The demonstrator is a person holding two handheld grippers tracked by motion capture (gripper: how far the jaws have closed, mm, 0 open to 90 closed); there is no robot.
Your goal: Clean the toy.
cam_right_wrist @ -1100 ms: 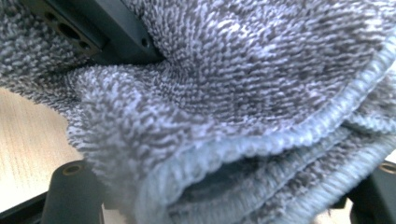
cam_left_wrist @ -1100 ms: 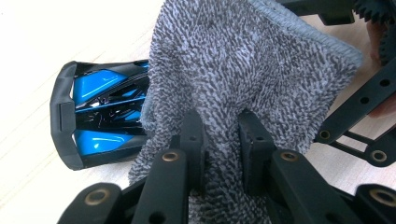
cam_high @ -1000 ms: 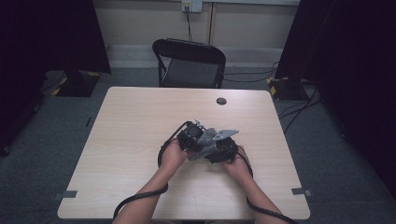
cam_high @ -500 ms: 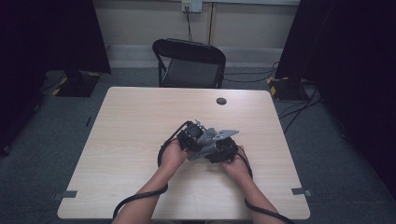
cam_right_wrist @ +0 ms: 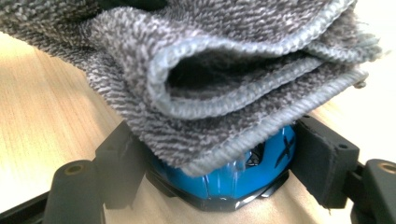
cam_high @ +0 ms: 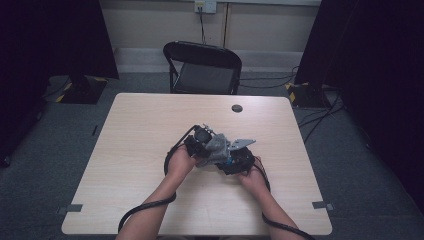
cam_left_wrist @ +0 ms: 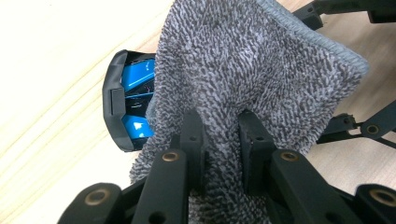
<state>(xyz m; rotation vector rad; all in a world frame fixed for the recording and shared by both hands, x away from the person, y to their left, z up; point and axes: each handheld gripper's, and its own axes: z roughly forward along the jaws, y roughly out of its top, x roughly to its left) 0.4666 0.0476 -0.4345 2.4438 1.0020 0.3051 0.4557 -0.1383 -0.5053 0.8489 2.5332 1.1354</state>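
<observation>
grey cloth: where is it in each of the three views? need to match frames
High view: the grey cloth sits mid-table, between the two hands.
Left gripper view: the cloth spreads over the centre and top, pinched between this gripper's jaws.
Right gripper view: the cloth is folded across the upper half, draped over what the jaws clamp.
Shared landmark: the blue and black object, lying against the cloth in both gripper views.

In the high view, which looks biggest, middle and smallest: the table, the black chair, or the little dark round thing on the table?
1. Table, biggest by far.
2. Black chair, though it stands farther away.
3. Dark round thing, clearly smallest.
</observation>
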